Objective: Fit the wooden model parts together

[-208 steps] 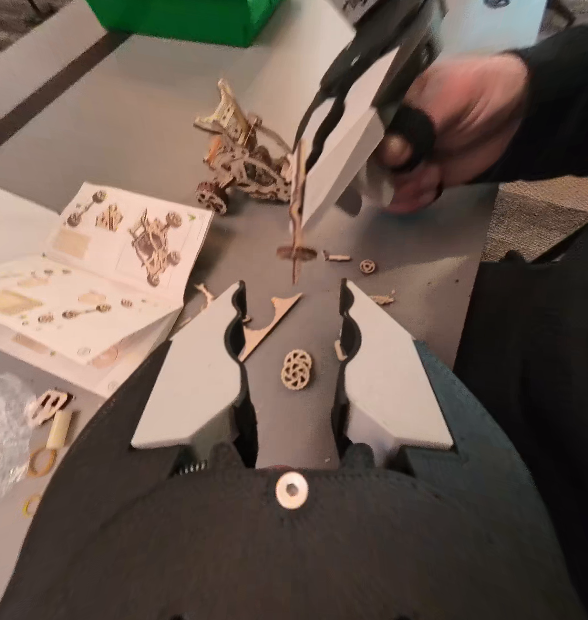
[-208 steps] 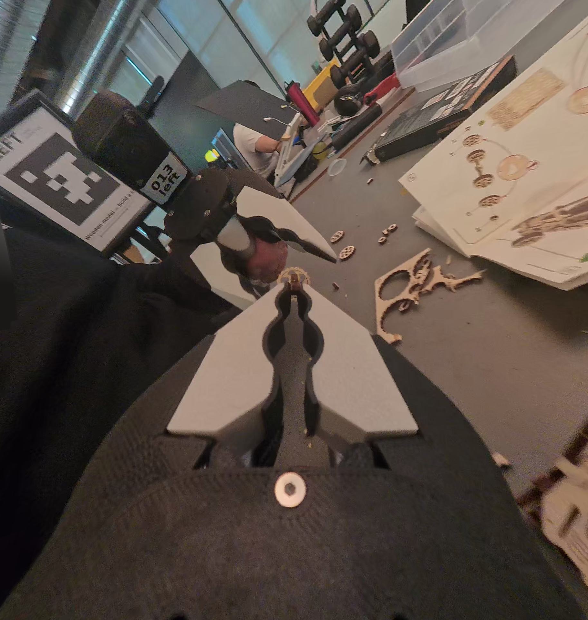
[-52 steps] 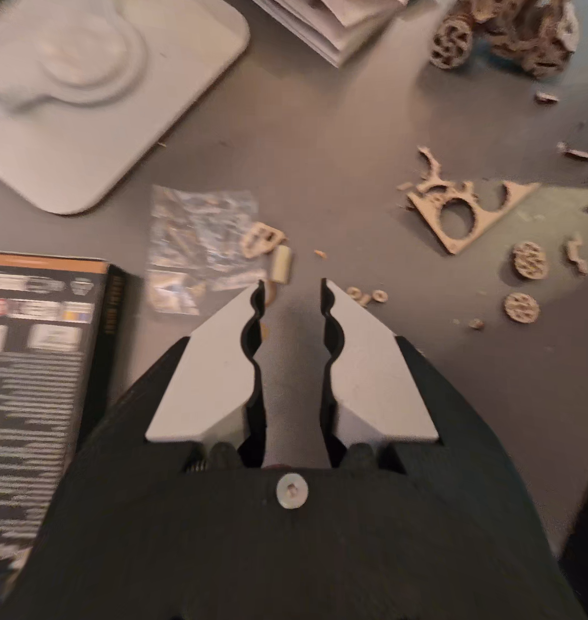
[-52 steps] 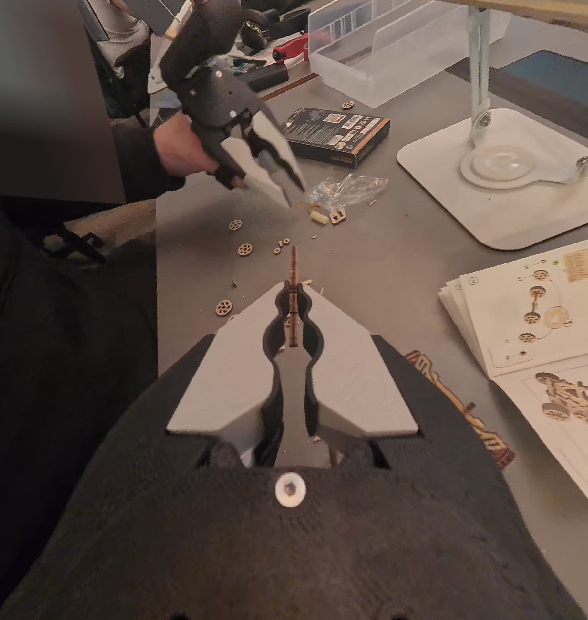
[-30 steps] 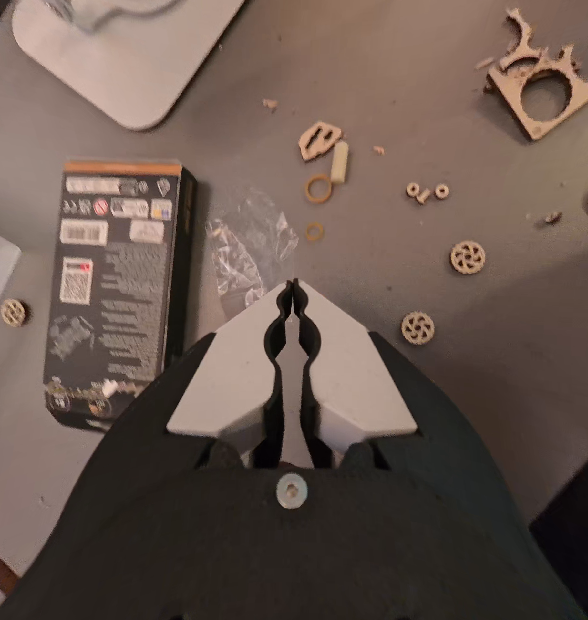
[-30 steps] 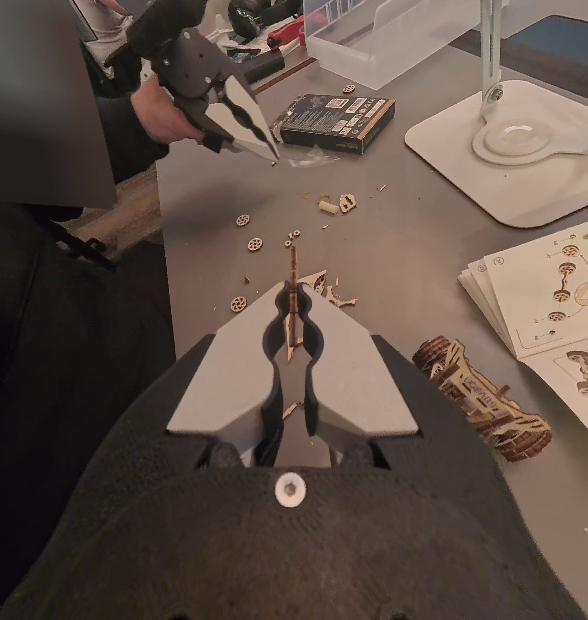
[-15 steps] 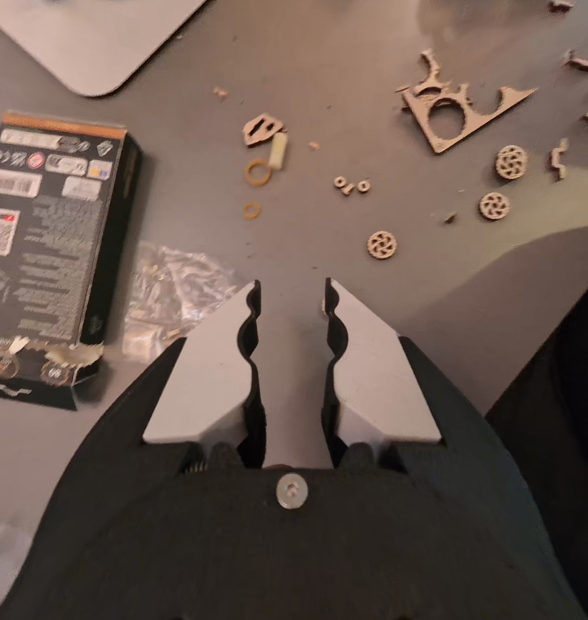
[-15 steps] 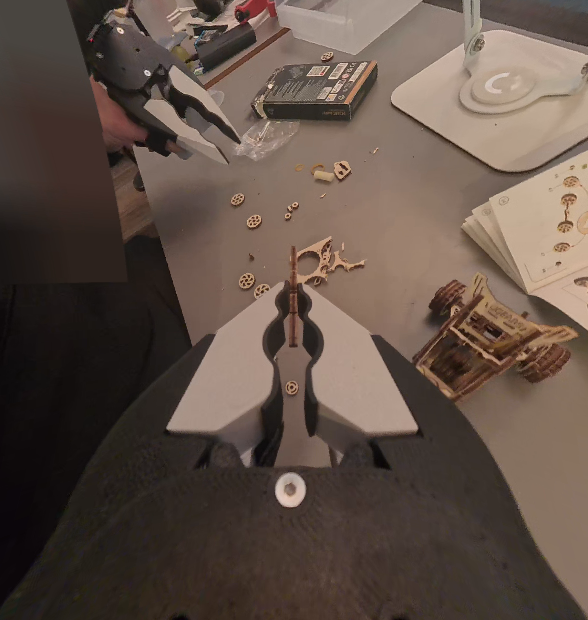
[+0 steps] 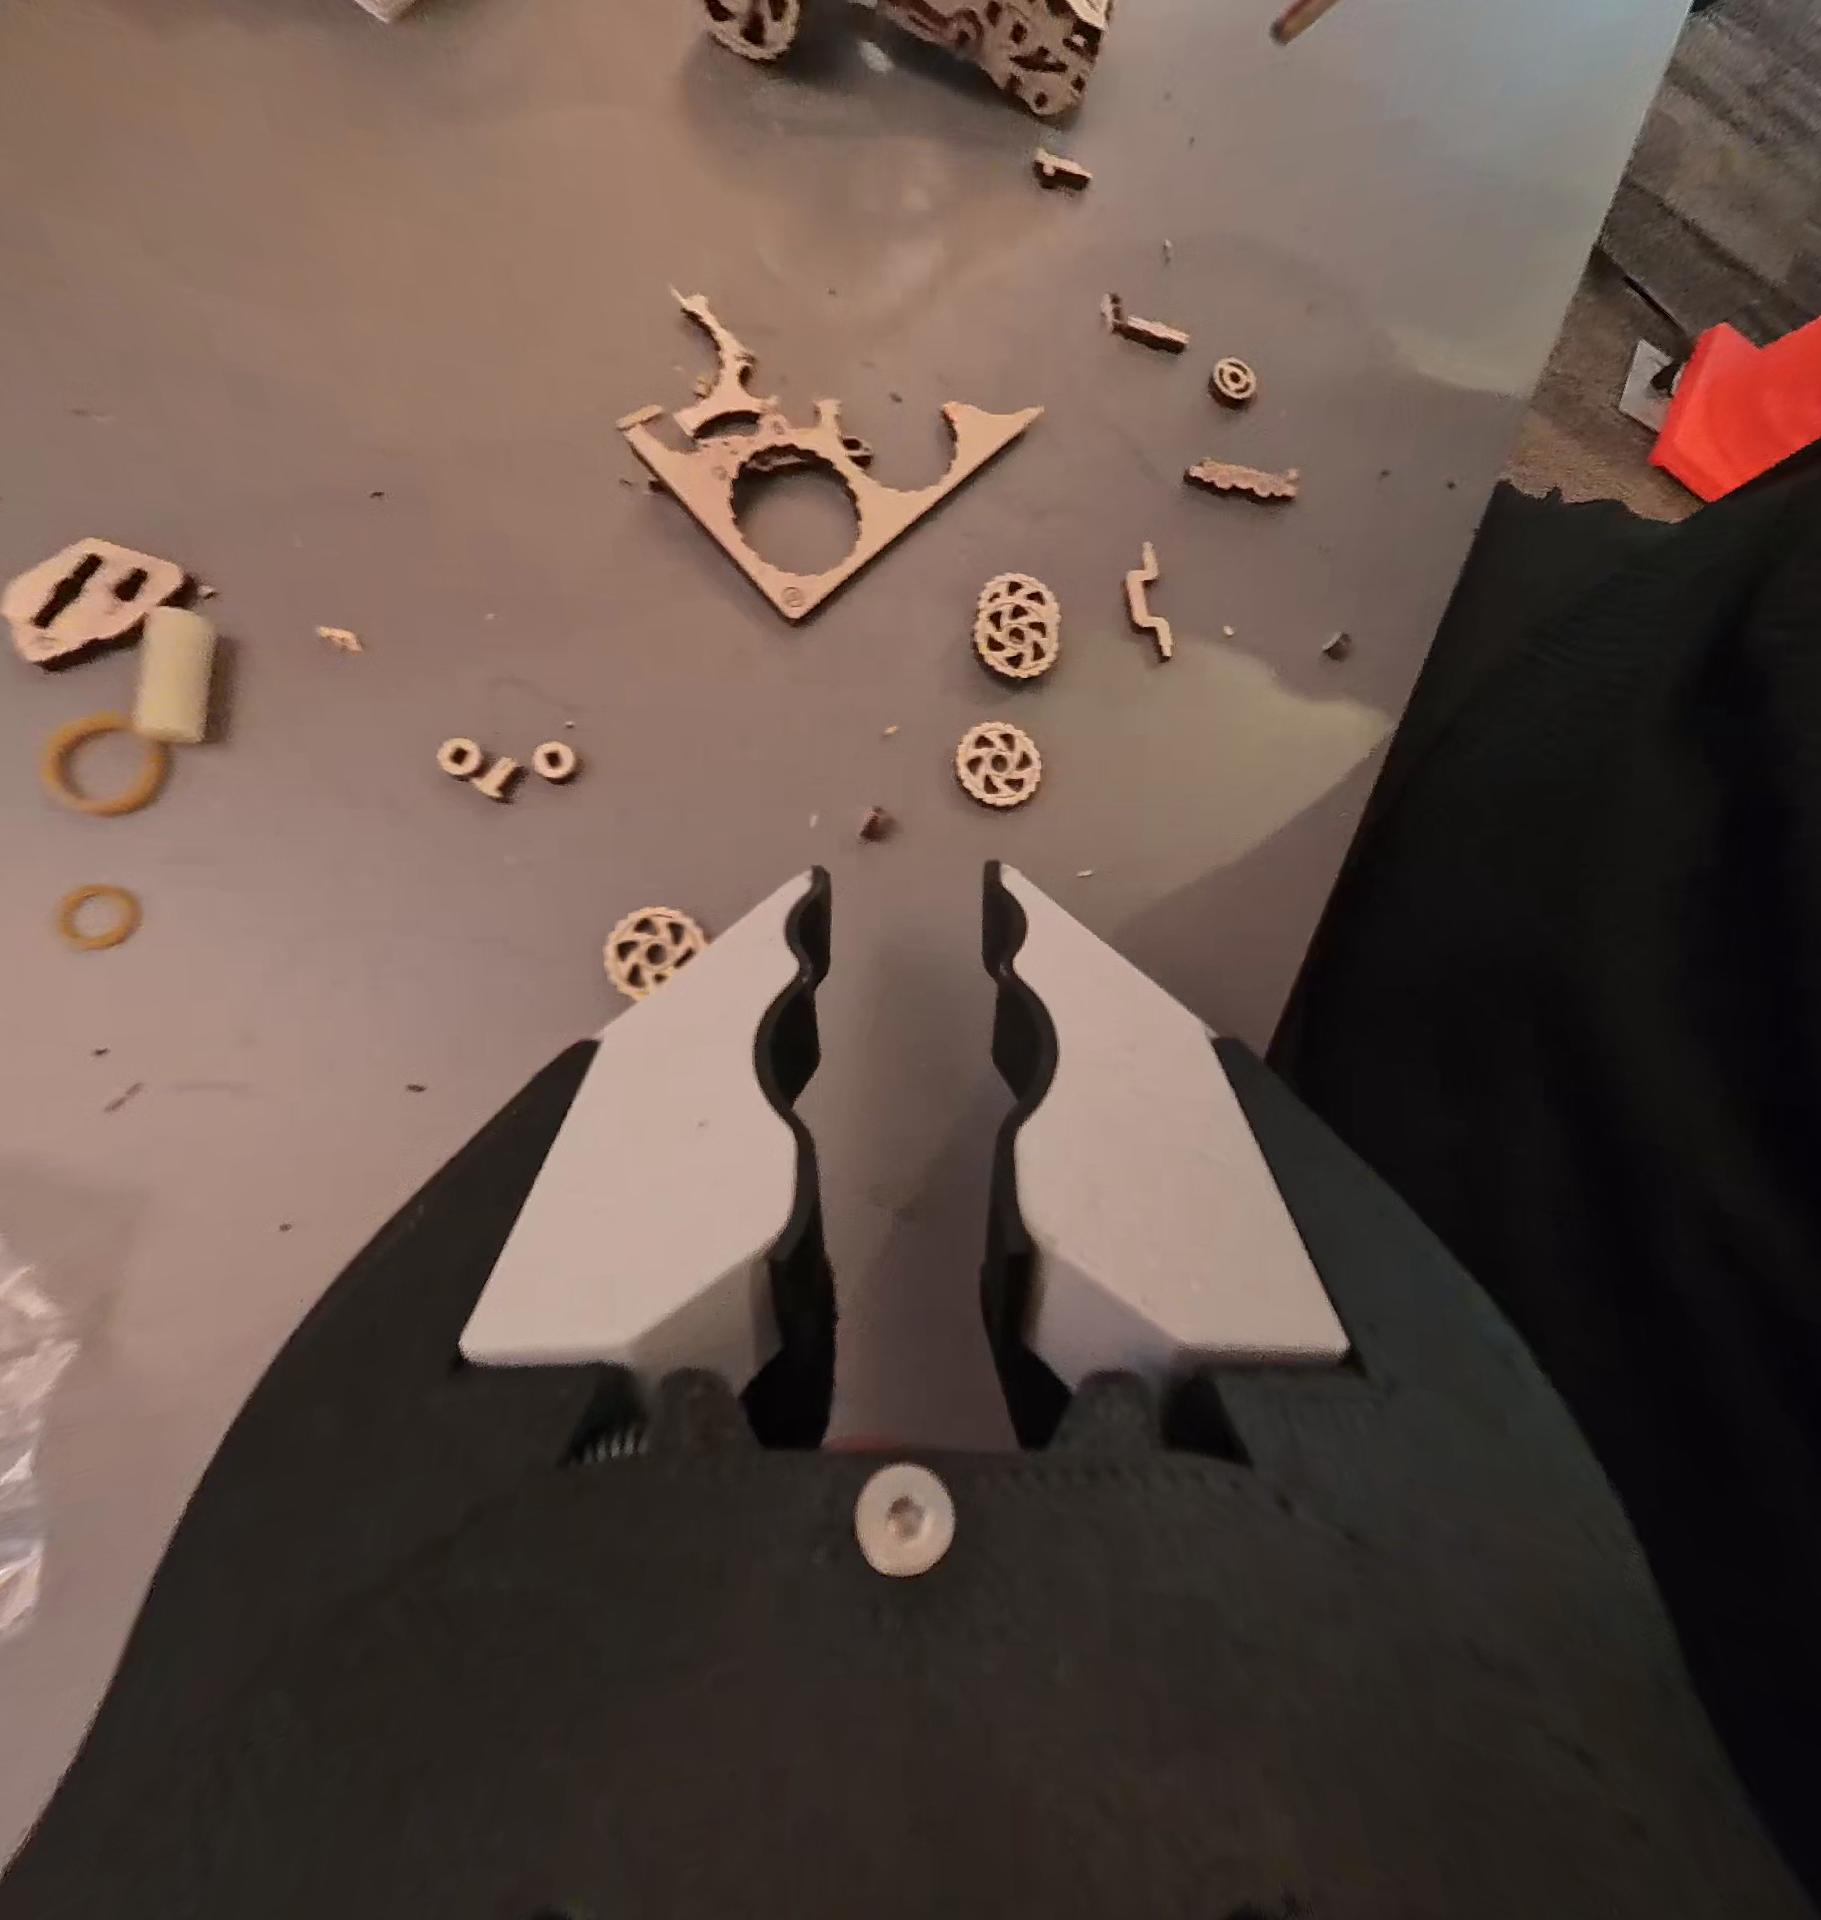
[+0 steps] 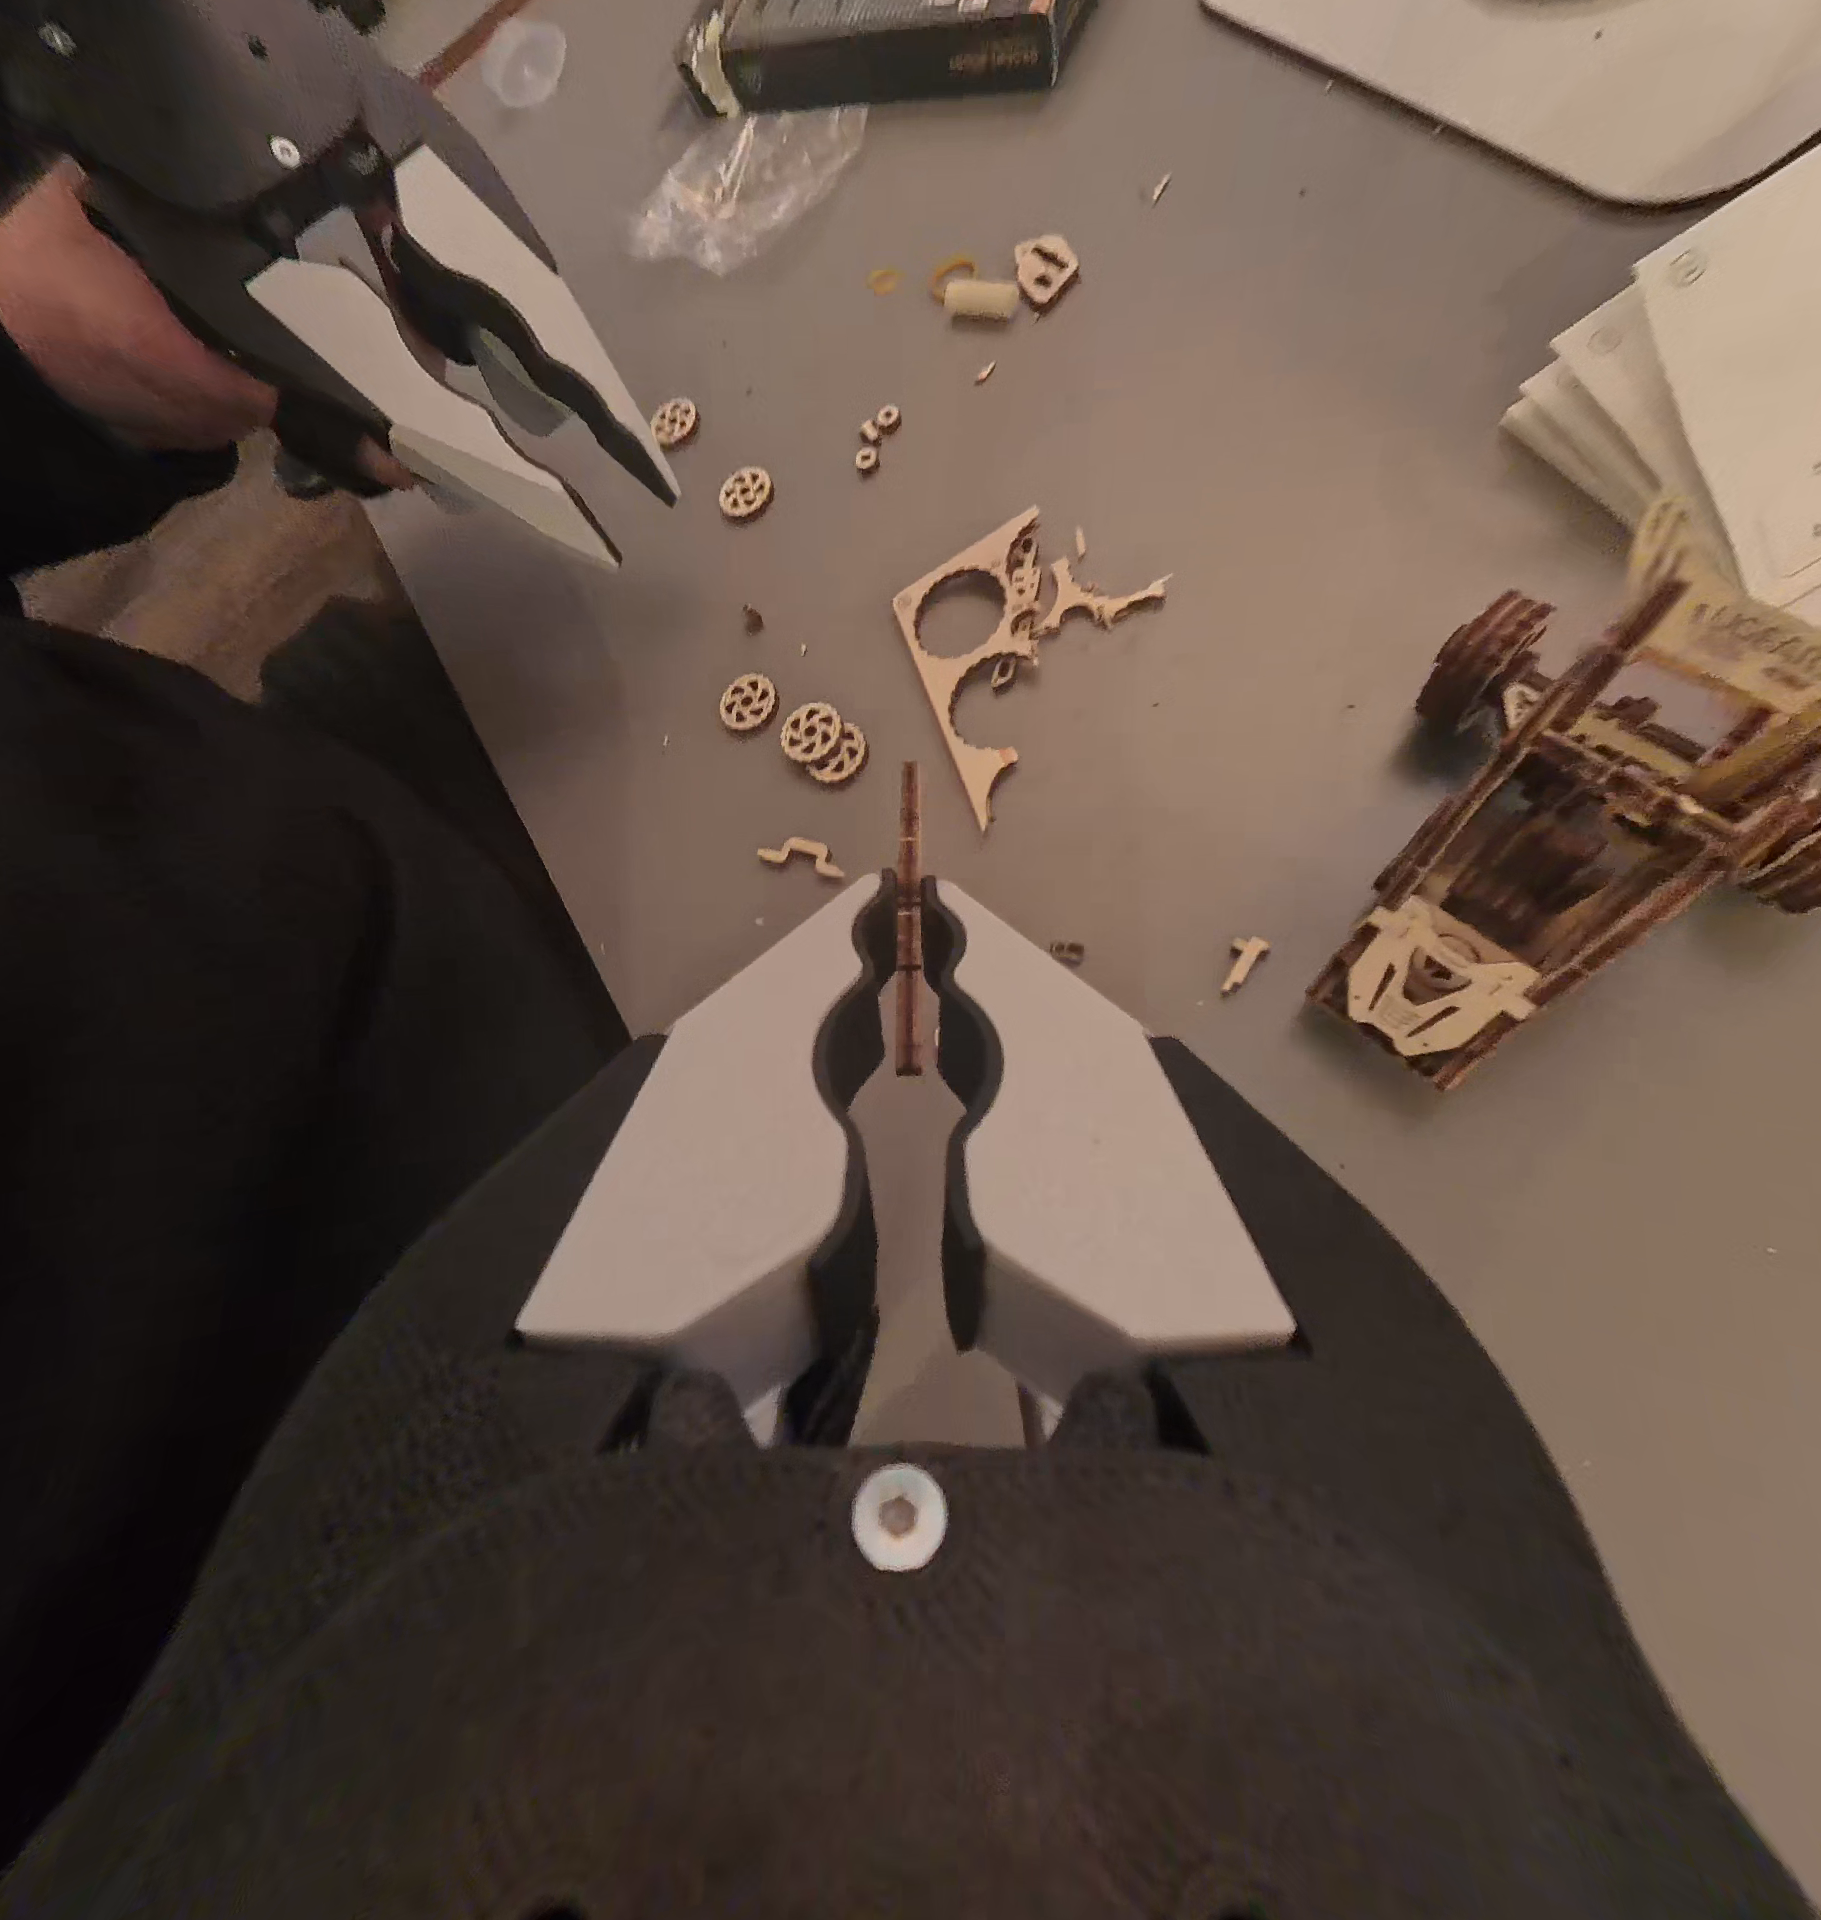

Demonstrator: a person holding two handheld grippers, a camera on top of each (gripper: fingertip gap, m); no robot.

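Grey table (image 9: 366, 260) littered with small laser-cut wooden parts.

Left wrist view: left gripper (image 9: 906, 883) above the table near its edge, fingers apart, nothing between them. One small gear wheel (image 9: 651, 951) lies just beside the left fingertip, partly hidden by it. Ahead: two more gear wheels (image 9: 997, 765), one of them stacked double, then a triangular offcut sheet (image 9: 812, 499) with a round hole. Three tiny washers (image 9: 506, 764) left of centre. Far left: a slotted plate (image 9: 80, 601), a pale cylinder (image 9: 173, 675) and two rubber rings (image 9: 104, 764). Assembled wooden car model (image 9: 916, 26) at the top edge, mostly cut off.

Right wrist view: right gripper (image 10: 911, 883), fingers clamped on a thin wooden strip (image 10: 908, 914) held edge-on, its end projecting past the fingertips. Wooden car model (image 10: 1612, 810) sits on the table to the right, beside a stack of instruction sheets (image 10: 1716, 343). Offcut sheet (image 10: 999, 634) ahead of the strip. Left gripper (image 10: 636, 520) at upper left, held by a hand (image 10: 106, 332), fingers apart. Black box (image 10: 885, 52) and clear plastic bag (image 10: 750, 187) at the top.
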